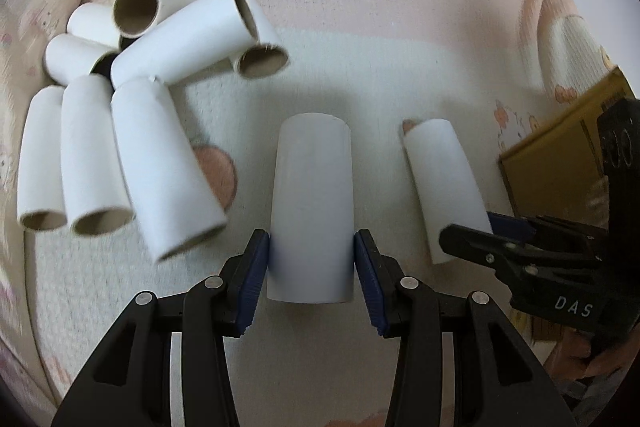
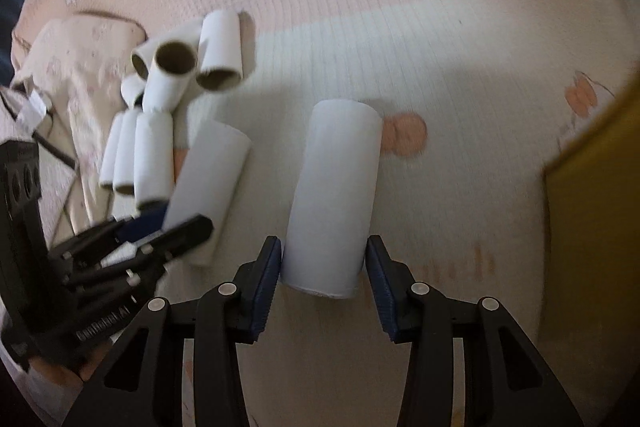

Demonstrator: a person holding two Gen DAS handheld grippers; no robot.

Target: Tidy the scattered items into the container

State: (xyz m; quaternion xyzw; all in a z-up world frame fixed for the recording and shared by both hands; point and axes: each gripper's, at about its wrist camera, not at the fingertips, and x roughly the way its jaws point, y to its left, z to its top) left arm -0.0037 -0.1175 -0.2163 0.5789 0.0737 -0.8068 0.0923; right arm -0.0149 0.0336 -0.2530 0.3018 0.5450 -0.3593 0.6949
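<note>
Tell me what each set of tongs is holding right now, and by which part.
Each set holds one white cardboard tube by its sides near the close end: the left tongs hold one tube, the right tongs another tube.

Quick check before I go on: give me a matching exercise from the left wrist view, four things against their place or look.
Things:
1 tube pile
2 box
3 mat
4 middle tube

Place or look:
a yellow, at the right edge
b between the blue pads of the left gripper
c pink, printed with peaches
d heaped at the upper left

Pairs: 1-d, 2-a, 3-c, 4-b
</note>
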